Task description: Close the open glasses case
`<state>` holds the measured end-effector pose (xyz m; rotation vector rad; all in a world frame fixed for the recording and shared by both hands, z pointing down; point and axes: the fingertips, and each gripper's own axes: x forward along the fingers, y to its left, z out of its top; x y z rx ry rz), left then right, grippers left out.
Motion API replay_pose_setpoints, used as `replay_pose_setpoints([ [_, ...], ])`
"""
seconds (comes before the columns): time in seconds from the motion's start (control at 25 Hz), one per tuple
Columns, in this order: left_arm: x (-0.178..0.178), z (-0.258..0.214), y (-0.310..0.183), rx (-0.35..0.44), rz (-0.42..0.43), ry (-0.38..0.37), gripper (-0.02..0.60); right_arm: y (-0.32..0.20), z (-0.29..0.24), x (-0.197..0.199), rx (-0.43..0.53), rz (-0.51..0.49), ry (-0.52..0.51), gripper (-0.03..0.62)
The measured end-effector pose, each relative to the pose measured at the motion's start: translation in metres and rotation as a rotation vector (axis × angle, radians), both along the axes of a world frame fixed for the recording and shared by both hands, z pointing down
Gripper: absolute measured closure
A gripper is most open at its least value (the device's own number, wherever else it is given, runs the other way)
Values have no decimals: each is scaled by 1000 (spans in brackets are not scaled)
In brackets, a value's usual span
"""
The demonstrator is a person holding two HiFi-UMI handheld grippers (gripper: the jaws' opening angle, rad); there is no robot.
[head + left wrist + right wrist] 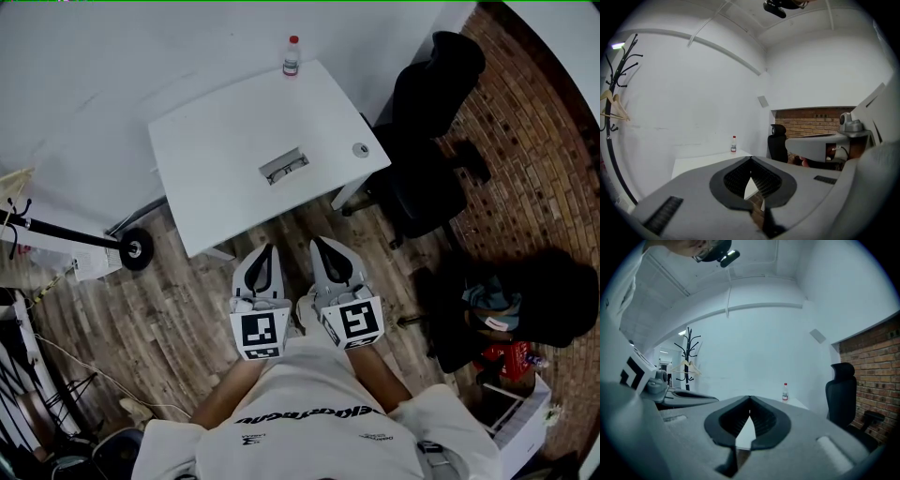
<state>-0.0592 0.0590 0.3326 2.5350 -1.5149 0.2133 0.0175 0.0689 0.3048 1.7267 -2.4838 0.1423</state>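
1. I have both grippers held low and side by side, close to the person's body. They are over the wood floor (pixel 187 291), just short of the near edge of the table (pixel 216 141).
2. The left gripper (pixel 269 249) has its jaws brought together at the tips. Its own view shows nothing between them, only a narrow sliver of table and floor through the gap behind the tips.
3. The right gripper (pixel 316 243) is in the same state, with its jaws meeting at the tips and gripping nothing. It sits just right of the left gripper, near it but not touching.
4. The glasses case (pixel 283 166) lies open at the middle of the white table, on the far side of both grippers and well apart from them. Neither gripper view shows it.
5. A bottle (pixel 292 56) with a red cap stands upright at the table's far edge.
6. A small round object (pixel 361 149) lies near the table's right edge. I cannot tell what it is.
7. A black chair (pixel 427 122) stands just right of the table, on a brick-patterned floor.
8. A coat rack (pixel 687 357) with a hanger stands by the white wall, at the left in both gripper views.
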Motion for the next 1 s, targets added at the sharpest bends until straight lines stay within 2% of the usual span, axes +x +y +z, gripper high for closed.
replay_pose_setpoints([
  [0.28,15,22,-56,-10,-41,-25,584,-59,28,20,-31,-40,-12,592],
  [0.64,42,33,-149,-29,-97,-64,584,-155,36,50,-51,-103,-24,592],
  [1.0,56,56,-207,-65,-150,-98,583,-219,62,67,-103,-146,-45,592],
])
